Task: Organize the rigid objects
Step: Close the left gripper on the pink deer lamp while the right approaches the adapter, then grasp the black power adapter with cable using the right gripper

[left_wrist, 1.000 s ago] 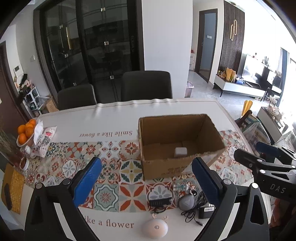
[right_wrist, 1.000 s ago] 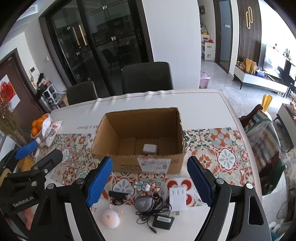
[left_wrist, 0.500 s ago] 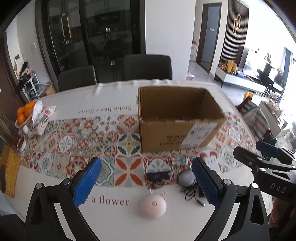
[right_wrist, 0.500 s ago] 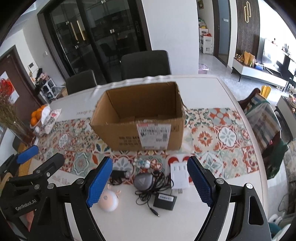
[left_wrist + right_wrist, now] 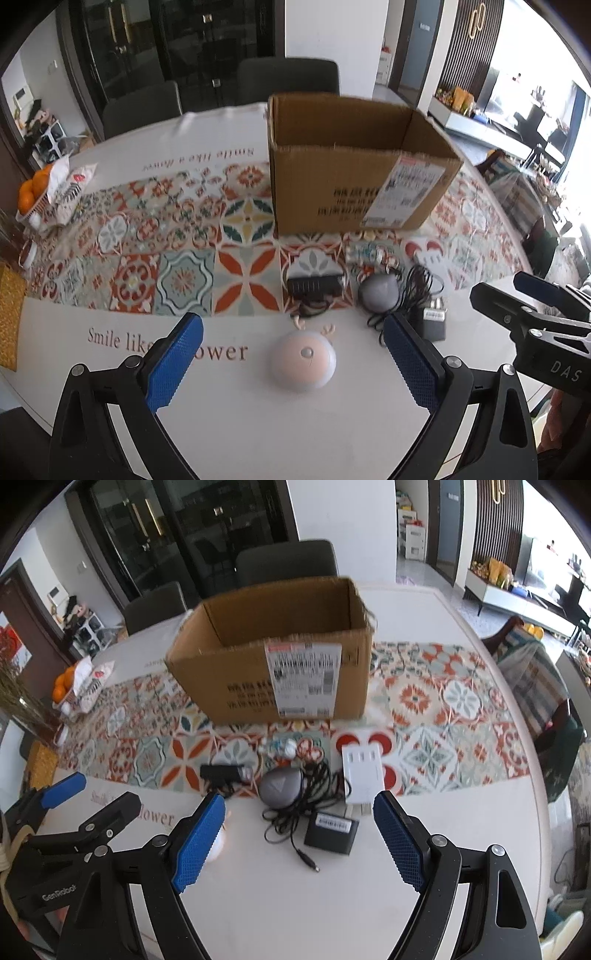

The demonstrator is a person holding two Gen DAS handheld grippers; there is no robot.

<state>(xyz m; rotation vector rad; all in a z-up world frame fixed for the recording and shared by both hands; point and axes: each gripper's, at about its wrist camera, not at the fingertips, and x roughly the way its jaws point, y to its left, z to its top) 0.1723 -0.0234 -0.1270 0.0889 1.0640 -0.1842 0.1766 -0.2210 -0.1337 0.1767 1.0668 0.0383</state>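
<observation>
The cardboard box stands open-topped on the patterned tablecloth, a shipping label on its near face, and everything else sits on the near side of it; just before the box lie small white pieces, too blurred to name; nearer than these a black hub sits left of a grey rounded device, whose black cable coils beside it; a white power strip lies to the right of the grey device, and a black adapter lies nearer still, on the bare white table; a round pink light with little antlers rests nearest of all, left of the adapter; the left gripper hangs low over the table with its jaws wide apart, the pink light between the blue pads but untouched; the right gripper hovers above the adapter and cable, jaws likewise spread and holding nothing; far left of the box a basket of oranges sits by a printed packet.
</observation>
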